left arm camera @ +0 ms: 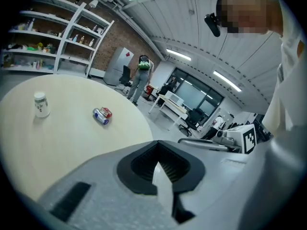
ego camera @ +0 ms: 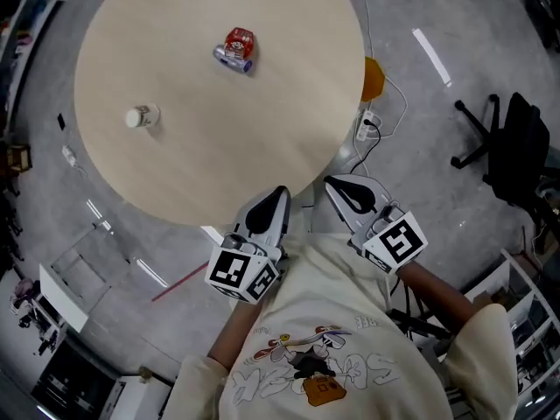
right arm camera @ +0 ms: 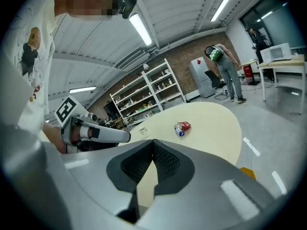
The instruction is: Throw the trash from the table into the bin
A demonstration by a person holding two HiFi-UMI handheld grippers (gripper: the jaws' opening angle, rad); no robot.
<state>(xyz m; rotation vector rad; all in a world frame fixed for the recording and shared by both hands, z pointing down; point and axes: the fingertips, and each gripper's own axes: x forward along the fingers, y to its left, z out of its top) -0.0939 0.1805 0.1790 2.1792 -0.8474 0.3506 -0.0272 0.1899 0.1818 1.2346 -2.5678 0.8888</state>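
Note:
A round beige table (ego camera: 289, 121) carries a crushed silver can with a red packet (ego camera: 235, 50) beside it, and a small white cup (ego camera: 142, 116) further left. Both grippers hover short of the table's near edge, close to my chest. My left gripper (ego camera: 279, 192) is shut with nothing in it; my right gripper (ego camera: 332, 181) is shut and empty too. In the left gripper view the can (left arm camera: 101, 116) and cup (left arm camera: 41, 104) lie far ahead of the closed jaws (left arm camera: 160, 166). The right gripper view has the can (right arm camera: 182, 128) beyond its closed jaws (right arm camera: 152, 163). No bin is in view.
An orange object (ego camera: 373, 77) and a power strip with cables (ego camera: 367, 128) lie on the floor by the table's right edge. A black office chair (ego camera: 507, 143) stands at right. A thin red stick (ego camera: 179, 281) lies on the floor. A person (left arm camera: 141, 75) stands far off near shelves.

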